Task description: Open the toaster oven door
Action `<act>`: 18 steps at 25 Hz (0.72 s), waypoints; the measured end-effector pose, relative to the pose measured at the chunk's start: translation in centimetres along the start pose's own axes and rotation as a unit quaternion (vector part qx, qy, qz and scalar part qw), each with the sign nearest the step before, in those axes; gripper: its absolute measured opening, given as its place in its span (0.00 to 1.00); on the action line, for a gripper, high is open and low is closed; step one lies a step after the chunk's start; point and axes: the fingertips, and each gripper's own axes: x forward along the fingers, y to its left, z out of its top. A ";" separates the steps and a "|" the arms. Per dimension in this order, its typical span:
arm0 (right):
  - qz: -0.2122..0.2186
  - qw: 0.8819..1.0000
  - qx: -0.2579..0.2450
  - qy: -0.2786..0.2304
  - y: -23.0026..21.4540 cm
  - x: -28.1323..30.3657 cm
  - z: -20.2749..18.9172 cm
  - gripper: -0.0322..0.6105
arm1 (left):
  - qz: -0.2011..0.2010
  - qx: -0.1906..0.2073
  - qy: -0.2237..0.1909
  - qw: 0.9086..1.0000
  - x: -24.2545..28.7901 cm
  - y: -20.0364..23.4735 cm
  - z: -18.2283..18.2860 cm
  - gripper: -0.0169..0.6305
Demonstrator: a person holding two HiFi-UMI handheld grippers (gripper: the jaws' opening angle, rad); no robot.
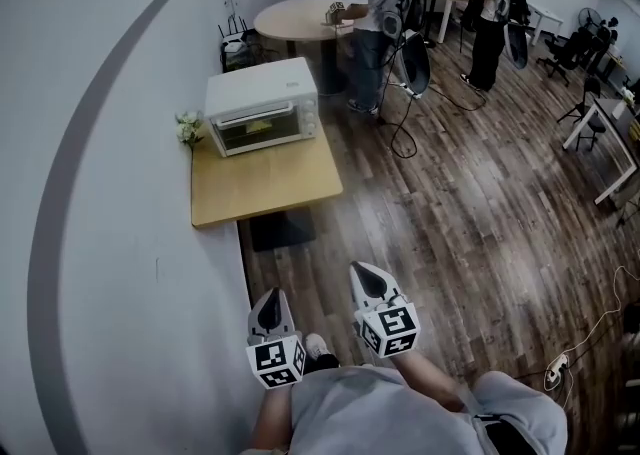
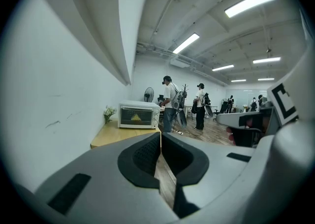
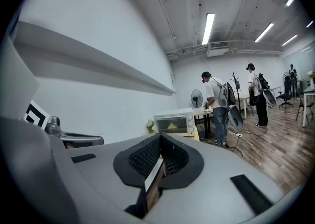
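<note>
Left tongs (image 1: 271,298), right tongs (image 1: 364,275) clenched, empty; toaster oven (image 1: 262,93) well apart, door (image 1: 258,130) shut, detail too small.

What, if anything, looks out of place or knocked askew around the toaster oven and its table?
Nothing stands out. The toaster oven sits upright on the wooden table with its door shut, and the small flowers stand beside it. The only untidy thing is a loose cable trailing over the floor nearby.

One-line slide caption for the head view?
Left tool and right tool, both shut and empty, held well short of the closed white toaster oven on its wooden table.
</note>
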 end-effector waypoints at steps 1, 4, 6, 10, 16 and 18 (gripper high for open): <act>-0.001 1.000 0.000 -0.001 0.2 1.1 0.2 0.05 | -0.001 0.001 -0.002 1.000 0.8 0.9 0.4 0.04; -0.005 1.000 -0.001 -0.003 1.0 4.1 0.8 0.05 | -0.004 0.004 -0.005 1.000 2.7 3.2 1.6 0.04; -0.009 1.000 -0.001 -0.003 1.4 6.0 1.2 0.05 | -0.006 0.007 -0.008 1.000 3.9 4.7 2.5 0.04; -0.012 1.000 -0.001 -0.008 2.4 9.4 2.1 0.05 | -0.007 0.009 -0.009 1.000 6.0 7.6 3.7 0.04; -0.014 1.000 -0.008 -0.001 3.4 12.4 2.4 0.05 | -0.004 0.001 -0.014 1.000 8.0 10.5 4.9 0.04; -0.017 1.000 -0.007 0.001 3.2 13.3 2.4 0.05 | -0.004 0.000 -0.013 1.000 8.7 11.1 5.1 0.04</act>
